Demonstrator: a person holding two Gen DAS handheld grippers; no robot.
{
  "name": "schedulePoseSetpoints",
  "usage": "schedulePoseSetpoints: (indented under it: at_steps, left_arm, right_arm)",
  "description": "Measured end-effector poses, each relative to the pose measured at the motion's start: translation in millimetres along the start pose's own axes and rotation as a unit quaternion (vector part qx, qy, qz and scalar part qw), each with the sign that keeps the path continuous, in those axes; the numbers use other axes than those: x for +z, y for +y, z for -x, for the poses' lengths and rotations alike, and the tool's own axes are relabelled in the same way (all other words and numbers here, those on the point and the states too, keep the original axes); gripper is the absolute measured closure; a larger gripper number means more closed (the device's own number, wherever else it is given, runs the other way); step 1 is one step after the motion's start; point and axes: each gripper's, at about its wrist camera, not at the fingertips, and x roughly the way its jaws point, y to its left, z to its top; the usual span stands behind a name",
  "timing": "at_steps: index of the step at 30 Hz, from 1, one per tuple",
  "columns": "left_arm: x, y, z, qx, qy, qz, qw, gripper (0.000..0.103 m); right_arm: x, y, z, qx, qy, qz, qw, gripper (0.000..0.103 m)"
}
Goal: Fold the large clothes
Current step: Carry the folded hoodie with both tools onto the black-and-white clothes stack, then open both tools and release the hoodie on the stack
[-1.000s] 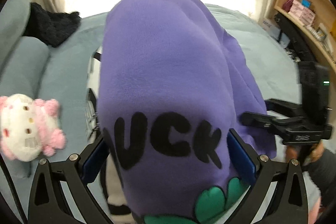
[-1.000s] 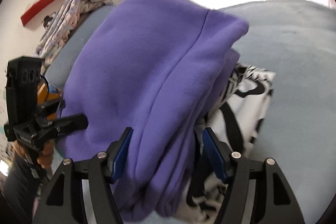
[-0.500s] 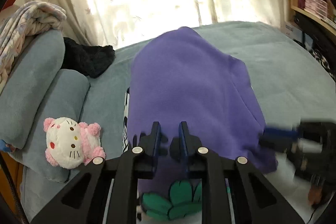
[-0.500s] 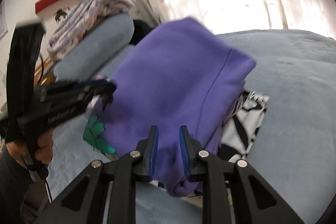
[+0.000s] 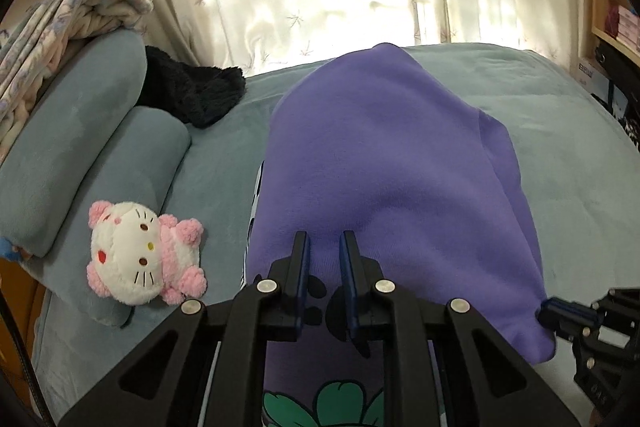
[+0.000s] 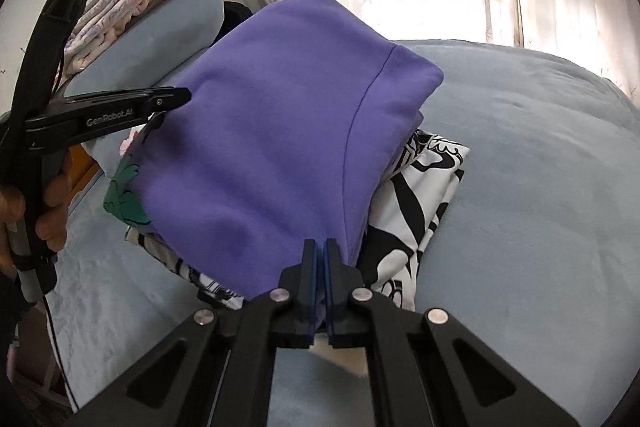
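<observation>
A folded purple sweater with black letters and a green print lies on a folded black-and-white garment on the grey-blue bed. My left gripper hovers over the sweater's near edge. Its pads stand a narrow slit apart with nothing between them. In the right wrist view the left gripper sits at the sweater's left side, held by a person's hand. My right gripper is shut and empty above the sweater's near corner. The left wrist view shows the right gripper tip beside that corner.
A white and pink plush toy lies left of the pile by grey bolster pillows. A black fuzzy item and a folded patterned blanket sit behind them. A wooden shelf stands at the right. Curtains hang behind the bed.
Both grippers stood wide open around the folded sweater a second ago. They have since drawn back and up and closed. The sweater stays on the pile.
</observation>
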Motion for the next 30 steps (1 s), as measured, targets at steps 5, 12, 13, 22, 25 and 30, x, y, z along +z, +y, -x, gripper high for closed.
schedulePoseSetpoints:
  at_steps: [5,12,13,22,25,30]
  left_arm:
    - [-6,1,22,0.003,0.01,0.02,0.9997,0.041]
    - [-35,-17,93,-0.019,0.004,0.015,0.9997,0.029]
    - [-39,-20,102,-0.021,0.004,0.014,0.9997,0.029]
    - [-85,-45,175,-0.048,0.006,0.019,0.9987,0.02]
    - [-106,-53,194,-0.054,0.009,0.02,0.9983,0.02]
    - [-143,-70,222,-0.073,0.019,0.022,0.9969,0.02]
  right_arm:
    - [-6,1,23,-0.005,0.025,0.001,1.0,0.098]
    - [-25,3,104,0.02,0.035,-0.031,0.999,0.098]
    - [-27,4,117,0.019,0.031,-0.032,0.999,0.098]
    - [-62,4,209,-0.02,0.05,-0.064,0.997,0.098]
    - [-79,5,238,-0.035,0.054,-0.057,0.996,0.098]
    - [-108,7,293,-0.058,0.043,-0.044,0.996,0.098]
